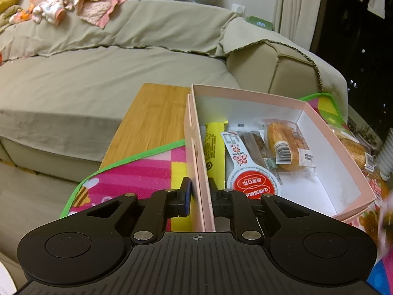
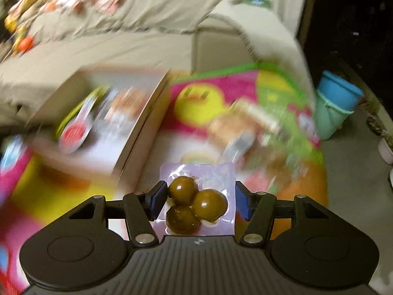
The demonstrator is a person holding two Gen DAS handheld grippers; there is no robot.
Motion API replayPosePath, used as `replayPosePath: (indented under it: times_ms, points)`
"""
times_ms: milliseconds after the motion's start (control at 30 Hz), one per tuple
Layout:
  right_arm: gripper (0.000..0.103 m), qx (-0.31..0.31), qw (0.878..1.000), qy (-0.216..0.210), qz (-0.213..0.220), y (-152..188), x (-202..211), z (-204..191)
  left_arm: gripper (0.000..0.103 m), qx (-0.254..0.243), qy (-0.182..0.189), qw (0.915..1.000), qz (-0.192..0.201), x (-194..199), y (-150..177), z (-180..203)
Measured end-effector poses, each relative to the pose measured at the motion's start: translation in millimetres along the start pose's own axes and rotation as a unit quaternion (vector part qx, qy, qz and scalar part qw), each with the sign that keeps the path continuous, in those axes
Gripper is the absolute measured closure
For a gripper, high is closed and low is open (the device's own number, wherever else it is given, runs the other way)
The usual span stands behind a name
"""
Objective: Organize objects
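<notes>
Snack pack (image 2: pixel 196 196) of three brown glazed balls in clear wrap sits bottom centre of the right wrist view, squeezed between the pads of the right claw (image 2: pixel 198 200), over the colourful play mat (image 2: pixel 208 103). Background's pretty smeared there. Over in the left wrist view, the left claw (image 1: pixel 199 193) is clamped on the near wall of the pink box (image 1: pixel 245 93), centre frame, which has a yellow packet (image 1: pixel 215 145) and wrapped bread (image 1: pixel 286 145) inside.
</notes>
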State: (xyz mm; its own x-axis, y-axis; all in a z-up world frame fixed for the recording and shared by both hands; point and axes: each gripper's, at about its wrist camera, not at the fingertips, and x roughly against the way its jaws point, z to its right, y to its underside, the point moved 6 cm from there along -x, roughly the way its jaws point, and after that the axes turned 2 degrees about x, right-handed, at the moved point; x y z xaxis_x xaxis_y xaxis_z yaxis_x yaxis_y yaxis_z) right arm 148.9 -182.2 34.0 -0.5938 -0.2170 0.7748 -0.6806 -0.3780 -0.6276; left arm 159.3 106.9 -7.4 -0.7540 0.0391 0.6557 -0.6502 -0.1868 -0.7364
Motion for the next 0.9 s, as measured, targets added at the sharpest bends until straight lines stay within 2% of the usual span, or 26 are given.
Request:
replayPosePath:
  times_ms: [100, 133, 167, 267, 333, 400, 533, 633, 700, 767, 900]
  points:
    - [0.043, 0.029, 0.999, -0.037, -0.009, 40, 13, -26, 0.088, 0.000, -0.001, 1.0000, -0.003, 0, 0, 0]
    - [0.037, 0.035, 0.999, -0.036, -0.008, 49, 16, -31, 0.088, 0.000, -0.002, 1.0000, -0.004, 0, 0, 0]
    - [0.027, 0.041, 0.999, -0.029, -0.006, 59, 20, -36, 0.088, -0.002, -0.003, 1.0000, -0.005, 0, -1, 0]
    - [0.021, 0.060, 0.998, 0.018, 0.002, 79, 26, -41, 0.088, -0.009, -0.004, 0.9999, -0.008, 0, 0, 1]
    - [0.020, 0.039, 0.999, 0.015, 0.002, 88, 28, -39, 0.088, -0.010, -0.003, 0.9999, -0.008, 0, 1, 0]
    - [0.013, 0.004, 1.000, 0.009, 0.002, 95, 28, -36, 0.088, -0.006, 0.000, 1.0000, -0.006, 1, 2, -1]
    - [0.009, -0.077, 0.997, 0.015, -0.006, 104, 22, -27, 0.087, -0.006, 0.003, 1.0000, -0.005, 2, 3, -1]
    - [0.005, -0.109, 0.994, 0.012, 0.019, 99, 22, -30, 0.087, -0.010, -0.001, 0.9999, -0.008, 2, 3, 0]
    - [0.005, -0.113, 0.993, 0.025, 0.035, 95, 18, -34, 0.087, -0.009, -0.003, 0.9999, -0.008, 2, 3, 1]
    - [0.005, -0.110, 0.993, 0.036, 0.031, 92, 11, -36, 0.087, -0.009, -0.002, 0.9999, -0.009, 2, 3, 1]
    - [0.004, -0.059, 0.995, 0.071, 0.033, 94, 13, -35, 0.087, -0.009, -0.002, 0.9999, -0.009, 2, 3, 1]
